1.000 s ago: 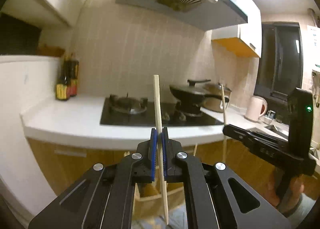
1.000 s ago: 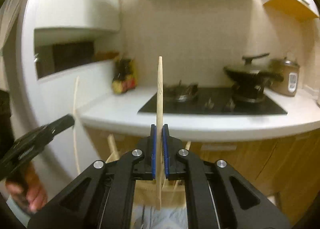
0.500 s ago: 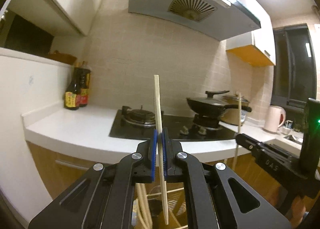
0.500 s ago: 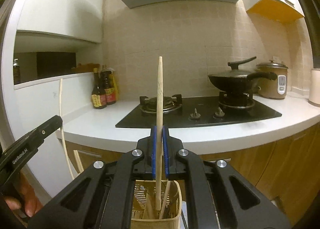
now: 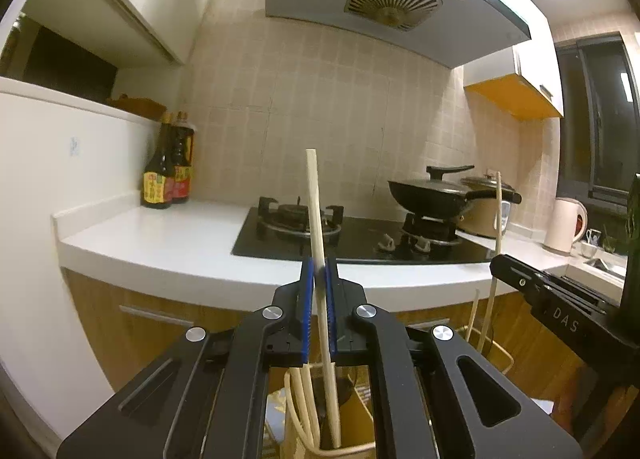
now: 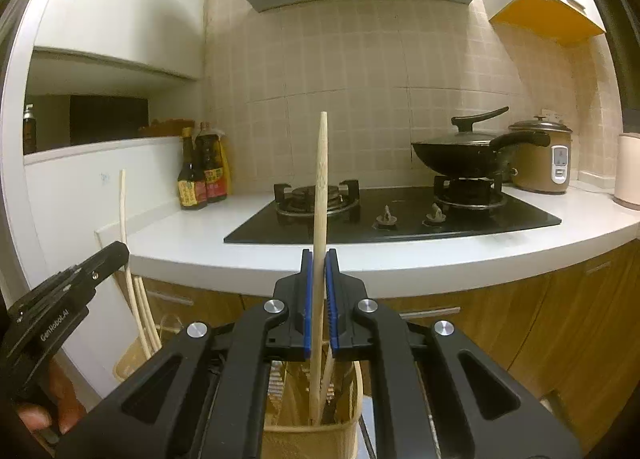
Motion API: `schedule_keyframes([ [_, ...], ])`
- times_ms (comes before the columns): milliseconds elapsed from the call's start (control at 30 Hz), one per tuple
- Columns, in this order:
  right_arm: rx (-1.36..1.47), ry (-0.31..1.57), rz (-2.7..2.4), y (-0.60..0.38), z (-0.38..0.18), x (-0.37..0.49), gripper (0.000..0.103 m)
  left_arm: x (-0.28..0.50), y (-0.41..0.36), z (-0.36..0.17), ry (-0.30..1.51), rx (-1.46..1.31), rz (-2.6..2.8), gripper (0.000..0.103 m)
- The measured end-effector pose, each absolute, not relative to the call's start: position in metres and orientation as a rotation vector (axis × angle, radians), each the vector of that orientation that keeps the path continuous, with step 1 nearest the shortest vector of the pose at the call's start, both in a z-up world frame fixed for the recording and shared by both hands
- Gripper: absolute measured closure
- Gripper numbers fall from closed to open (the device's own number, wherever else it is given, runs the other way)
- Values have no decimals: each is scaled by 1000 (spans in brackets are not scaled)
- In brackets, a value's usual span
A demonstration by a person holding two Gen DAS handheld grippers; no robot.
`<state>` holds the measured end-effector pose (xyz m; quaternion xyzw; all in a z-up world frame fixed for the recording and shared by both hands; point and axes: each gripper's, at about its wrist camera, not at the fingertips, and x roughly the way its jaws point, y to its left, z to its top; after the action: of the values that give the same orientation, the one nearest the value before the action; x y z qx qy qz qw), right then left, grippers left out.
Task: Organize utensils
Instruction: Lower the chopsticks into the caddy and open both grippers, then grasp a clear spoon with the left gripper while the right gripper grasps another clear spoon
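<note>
My left gripper (image 5: pixel 319 271) is shut on a pale wooden chopstick (image 5: pixel 315 203), held upright, with its lower end down inside a wooden utensil holder (image 5: pixel 328 447) that has other chopsticks in it. My right gripper (image 6: pixel 319 263) is shut on a second chopstick (image 6: pixel 321 179), also upright, its lower end inside a bamboo holder (image 6: pixel 312 439) below the jaws. Each gripper shows in the other's view: the right one (image 5: pixel 496 265) with its chopstick (image 5: pixel 497 211), the left one (image 6: pixel 120 249) with its chopstick (image 6: pixel 123 203).
A white counter (image 6: pixel 400 255) runs ahead with a black gas hob (image 6: pixel 392 215), a lidded wok (image 6: pixel 460 163), a rice cooker (image 6: pixel 540 159) and sauce bottles (image 6: pixel 200 175). A kettle (image 5: pixel 566 223) stands at the right. Wooden cabinet doors (image 6: pixel 560 319) are below.
Both grippers have lowered with their chopsticks, so the view tilted up and the holders came in below the jaws. The chopstick ends now sit inside the holders.
</note>
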<state>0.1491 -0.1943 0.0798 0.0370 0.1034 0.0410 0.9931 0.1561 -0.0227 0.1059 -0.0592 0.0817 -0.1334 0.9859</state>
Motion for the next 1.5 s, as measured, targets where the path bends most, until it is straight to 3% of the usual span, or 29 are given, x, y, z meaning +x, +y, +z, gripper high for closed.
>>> schedule_keyframes([
  [200,87,234,119,-199,75,131,88,147,-12,105,199,-145,-287,89],
  [267,90,227,112,-201,74,120,75,140,-8,105,207,-155,-294,81],
  [333,85,230,116,-201,74,112,58,132,-5,105,217,-155,-305,80],
  [367,83,231,118,-202,73,105,55,127,-3,105,227,-153,-310,78],
  [467,74,257,126,-201,70,90,54,113,0,103,271,-158,-345,67],
  [633,29,272,131,-199,75,64,54,84,3,114,286,-173,-350,66],
  [733,20,315,148,-200,80,55,54,69,-2,125,316,-146,-375,58],
  [1167,55,813,211,-197,3,48,54,72,-27,11,945,-171,-421,58],
  [1500,92,1023,219,-200,-38,46,54,67,-60,-41,1148,-68,-399,59],
])
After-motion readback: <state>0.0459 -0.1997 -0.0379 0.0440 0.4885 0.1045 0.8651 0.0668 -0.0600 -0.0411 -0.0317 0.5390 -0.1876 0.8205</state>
